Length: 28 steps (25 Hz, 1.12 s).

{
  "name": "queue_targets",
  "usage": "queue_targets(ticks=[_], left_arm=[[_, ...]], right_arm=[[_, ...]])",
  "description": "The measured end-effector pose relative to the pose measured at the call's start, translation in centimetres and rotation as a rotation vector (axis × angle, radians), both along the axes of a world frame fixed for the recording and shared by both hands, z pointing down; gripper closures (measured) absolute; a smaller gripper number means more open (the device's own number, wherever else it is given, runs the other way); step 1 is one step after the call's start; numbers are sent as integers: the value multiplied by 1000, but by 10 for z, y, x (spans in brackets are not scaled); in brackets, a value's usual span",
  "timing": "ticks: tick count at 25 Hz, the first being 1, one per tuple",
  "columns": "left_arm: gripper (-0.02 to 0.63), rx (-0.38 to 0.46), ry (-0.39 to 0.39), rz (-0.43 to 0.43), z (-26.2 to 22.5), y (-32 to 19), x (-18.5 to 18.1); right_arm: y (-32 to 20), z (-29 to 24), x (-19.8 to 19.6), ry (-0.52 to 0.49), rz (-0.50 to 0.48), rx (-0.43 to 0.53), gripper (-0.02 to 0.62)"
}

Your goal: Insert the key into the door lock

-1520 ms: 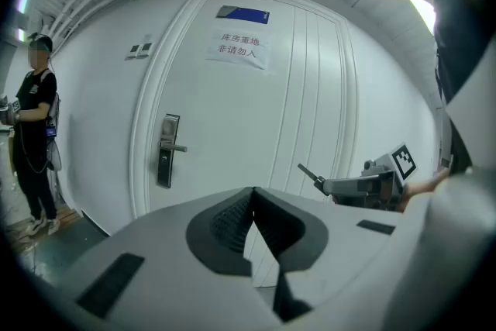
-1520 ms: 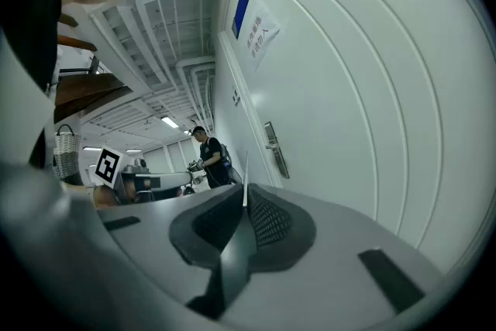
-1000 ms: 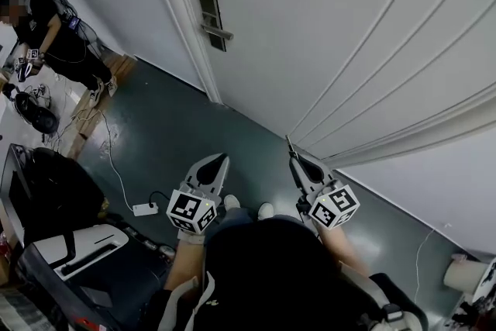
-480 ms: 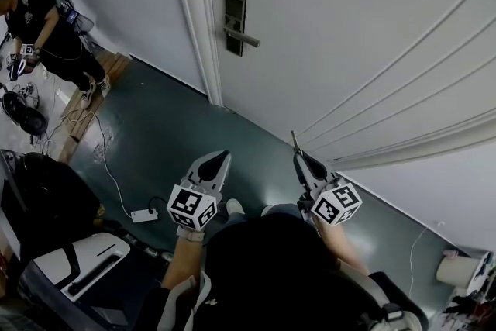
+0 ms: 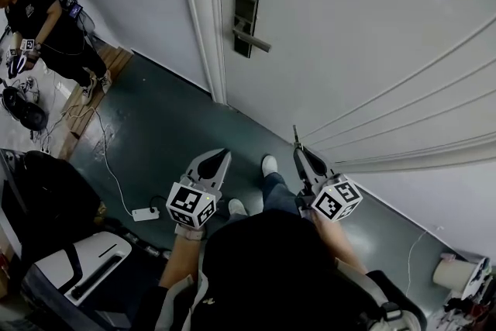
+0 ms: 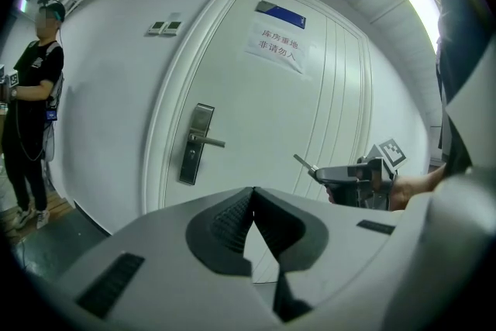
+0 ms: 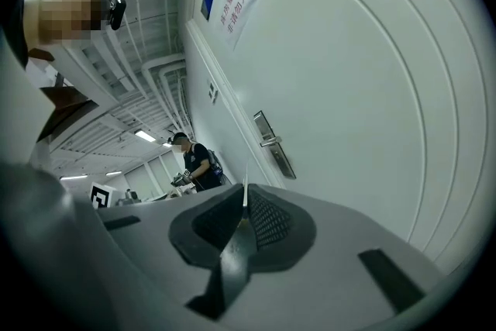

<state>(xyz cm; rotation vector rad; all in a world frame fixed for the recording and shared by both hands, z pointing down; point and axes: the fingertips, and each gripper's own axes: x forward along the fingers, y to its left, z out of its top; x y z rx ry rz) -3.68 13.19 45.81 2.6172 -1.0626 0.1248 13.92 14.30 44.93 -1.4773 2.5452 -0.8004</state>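
Note:
A white door [image 5: 364,35] carries a metal lock plate [image 5: 245,22] with a lever handle [image 5: 256,39]; the lock plate [image 6: 191,144] also shows in the left gripper view, and the lock plate [image 7: 273,144] in the right gripper view. My right gripper [image 5: 298,152] is shut on a thin silver key [image 5: 294,136] that sticks out past the tips, well short of the lock. In the right gripper view the key [image 7: 245,191] is edge-on between the jaws. My left gripper [image 5: 219,159] is shut with nothing in it, level with the right one.
A person in black [image 5: 48,19] stands at the far left beside cables and gear on the floor [image 5: 155,128]. A white power strip [image 5: 144,213] lies near my left side. A paper notice [image 6: 274,47] is stuck on the door. My shoes [image 5: 268,164] show below.
The view has shifted toward the door: the lock plate now sits lower and further right in the head view. Both grippers keep their pose, and one foot has stepped forward.

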Motion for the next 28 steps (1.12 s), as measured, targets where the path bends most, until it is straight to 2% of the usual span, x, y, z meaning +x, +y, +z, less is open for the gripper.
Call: queue_targets(ticks=[10, 15, 21, 28], left_arm=[[598, -16, -25, -57, 0, -85, 41], [598, -19, -40, -109, -3, -120, 61], [598, -27, -53, -212, -6, -143, 71], [598, -42, -55, -372, -1, -147, 57]], right_arm=[[-101, -1, 36, -57, -79, -11, 561], [-142, -6, 39, -72, -177, -10, 561], [-174, -8, 28, -94, -331, -18, 561], [-195, 0, 1, -127, -494, -54, 561]])
